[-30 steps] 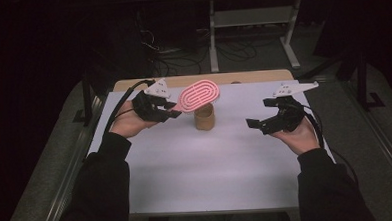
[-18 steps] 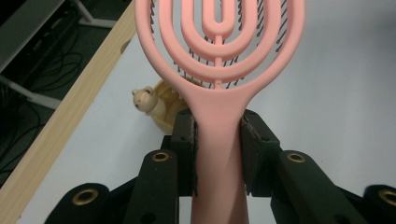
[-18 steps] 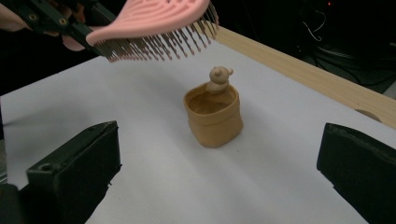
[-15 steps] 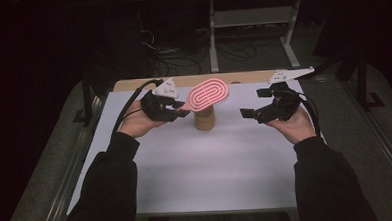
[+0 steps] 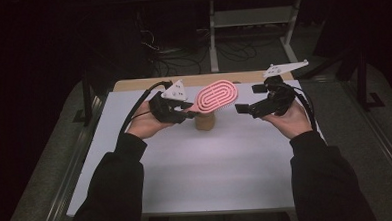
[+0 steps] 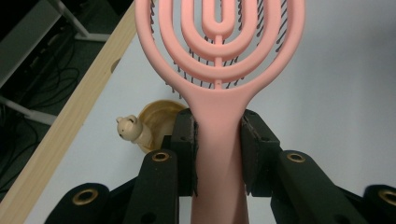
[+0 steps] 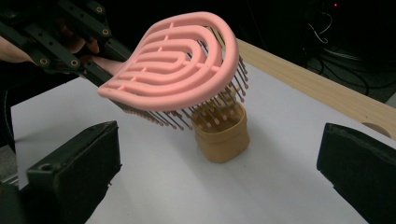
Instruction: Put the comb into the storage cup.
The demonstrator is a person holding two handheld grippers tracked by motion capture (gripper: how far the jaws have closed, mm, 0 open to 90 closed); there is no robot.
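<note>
Brush (image 5: 216, 95): pink, vented head, held in the air above the tan cup (image 5: 205, 121), bristles down.
Left gripper (image 5: 183, 110): jaws clamped on the brush handle.
Right gripper (image 5: 247, 98): jaws spread wide, nothing between them, near the brush head.
Cup: upright on the white table (image 5: 196, 170).

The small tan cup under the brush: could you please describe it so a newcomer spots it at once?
On the white table, look near the far wooden edge, below the pink hairbrush. There stands a tan cup, the one thing resting on the table, with a little bear figure at its rim.
</note>
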